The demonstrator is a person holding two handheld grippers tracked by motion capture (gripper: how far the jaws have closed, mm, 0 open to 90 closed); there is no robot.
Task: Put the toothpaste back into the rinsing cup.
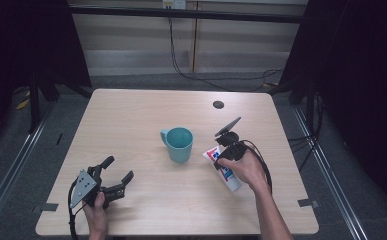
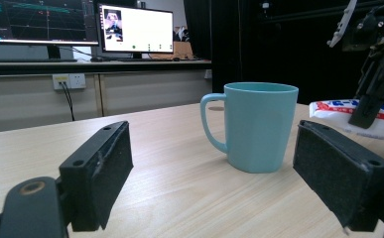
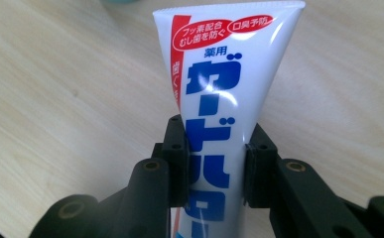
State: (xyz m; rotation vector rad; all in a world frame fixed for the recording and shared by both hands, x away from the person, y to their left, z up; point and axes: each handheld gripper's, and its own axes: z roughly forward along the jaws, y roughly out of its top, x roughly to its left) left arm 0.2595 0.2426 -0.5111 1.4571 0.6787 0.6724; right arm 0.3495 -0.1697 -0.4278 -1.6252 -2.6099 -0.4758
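The toothpaste tube [image 3: 219,124] is pinched by the right gripper [image 3: 214,163] over the counter [image 1: 146,115], just right of the teal mug [image 1: 178,144]. The left gripper [image 2: 214,178] is held spread, nothing between its pads.

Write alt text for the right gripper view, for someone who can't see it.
The right gripper has its two black jaws shut on a white toothpaste tube with bold blue and red Japanese lettering, its flat crimped end pointing away from the camera. Behind it lies the light wooden table.
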